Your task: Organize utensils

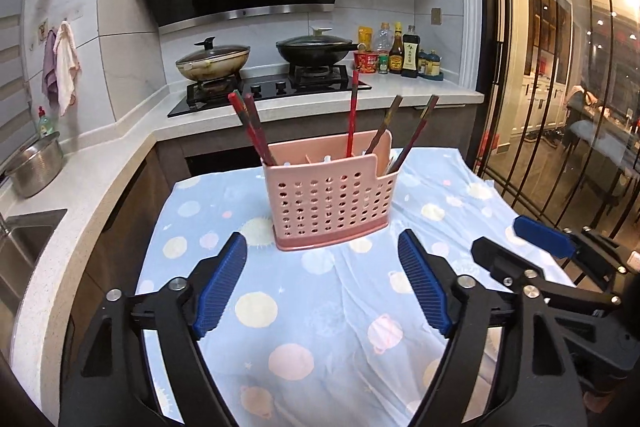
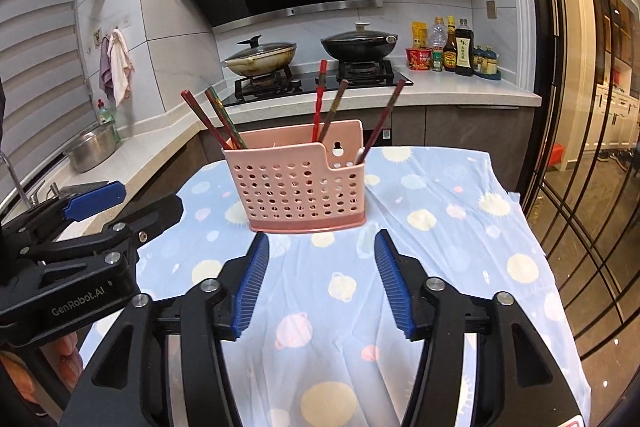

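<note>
Both grippers, left (image 1: 322, 247) and right (image 2: 322, 247), gape empty just short of the pink chopstick caddy (image 1: 330, 203).

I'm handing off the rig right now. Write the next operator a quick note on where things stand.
Left gripper: open, nothing between the fingers.
Right gripper: open, also holding nothing.
Pink utensil basket stands upright on the blue patterned cloth, just ahead of both grippers.
Five chopsticks already stand in the basket, leaning apart in different compartments.
No loose utensils visible on the cloth.
Left: probably grouping the chopsticks together.
</note>
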Demonstrator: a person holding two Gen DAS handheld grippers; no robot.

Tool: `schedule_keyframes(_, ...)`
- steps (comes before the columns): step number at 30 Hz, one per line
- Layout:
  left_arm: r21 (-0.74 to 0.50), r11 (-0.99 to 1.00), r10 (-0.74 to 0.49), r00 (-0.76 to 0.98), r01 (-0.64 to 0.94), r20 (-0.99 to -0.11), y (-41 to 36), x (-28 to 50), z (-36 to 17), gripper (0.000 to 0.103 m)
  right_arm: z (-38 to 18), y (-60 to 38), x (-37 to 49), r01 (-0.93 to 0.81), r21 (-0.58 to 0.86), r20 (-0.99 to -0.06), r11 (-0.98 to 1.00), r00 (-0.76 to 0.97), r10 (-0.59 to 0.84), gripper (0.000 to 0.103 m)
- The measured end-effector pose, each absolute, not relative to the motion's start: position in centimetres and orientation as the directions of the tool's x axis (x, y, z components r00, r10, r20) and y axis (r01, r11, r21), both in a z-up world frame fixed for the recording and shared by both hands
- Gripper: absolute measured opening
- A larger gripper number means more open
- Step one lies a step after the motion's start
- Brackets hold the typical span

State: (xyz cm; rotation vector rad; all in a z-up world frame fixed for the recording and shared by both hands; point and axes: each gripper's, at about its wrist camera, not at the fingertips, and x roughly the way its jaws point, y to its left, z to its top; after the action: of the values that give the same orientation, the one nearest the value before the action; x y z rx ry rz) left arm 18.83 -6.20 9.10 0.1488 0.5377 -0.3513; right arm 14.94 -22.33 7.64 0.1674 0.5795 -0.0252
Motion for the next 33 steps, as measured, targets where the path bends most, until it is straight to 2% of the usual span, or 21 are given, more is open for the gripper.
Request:
schedule_keyframes(4, 0.064, 0.939, -0.256, 0.808, 0.339, -0.53, -6.0, 18.0, 8.1, 0.09, 6.9, -22.9, 13.8, 0.094, 0.134, -0.554, 0.987, 0.833, -0.004, 0.062)
schedule_keyframes(10, 0.086, 0.945, -0.22, 0.809, 0.315, -0.546, -6.0, 17.0, 6.8, 0.096, 6.1, -23.8, 12.8, 0.101, 0.155, -0.569, 0.983, 0.822, 0.005, 0.07)
schedule_keyframes(18, 0.085, 0.952, -0.191, 0.791, 0.292, -0.581, -5.9, 16.3, 5.2, 0.096, 5.2, -23.8, 11.7, 0.119, 0.128, -0.57, 0.985, 0.821, -0.025, 0.083)
schedule_keyframes(26, 0.086, 0.957, -0.174, 0.788, 0.276, -0.591, -5.7, 15.5, 4.6, 0.096, 4.4, -24.3, 11.0, 0.129, 0.138, -0.579, 0.982, 0.815, -0.025, 0.087)
schedule_keyframes(28, 0.089, 0.956, -0.174, 0.787, 0.278, -0.592, -5.7, 15.4, 4.6, 0.096, 4.3, -24.3, 10.9, 0.125, 0.138, -0.579, 0.982, 0.815, -0.023, 0.096)
schedule_keyframes(33, 0.094, 0.956, -0.17, 0.785, 0.278, -0.596, -5.8, 15.3, 4.4, 0.096, 4.3, -23.9, 10.5, 0.125, 0.113, -0.566, 0.986, 0.823, -0.039, 0.096)
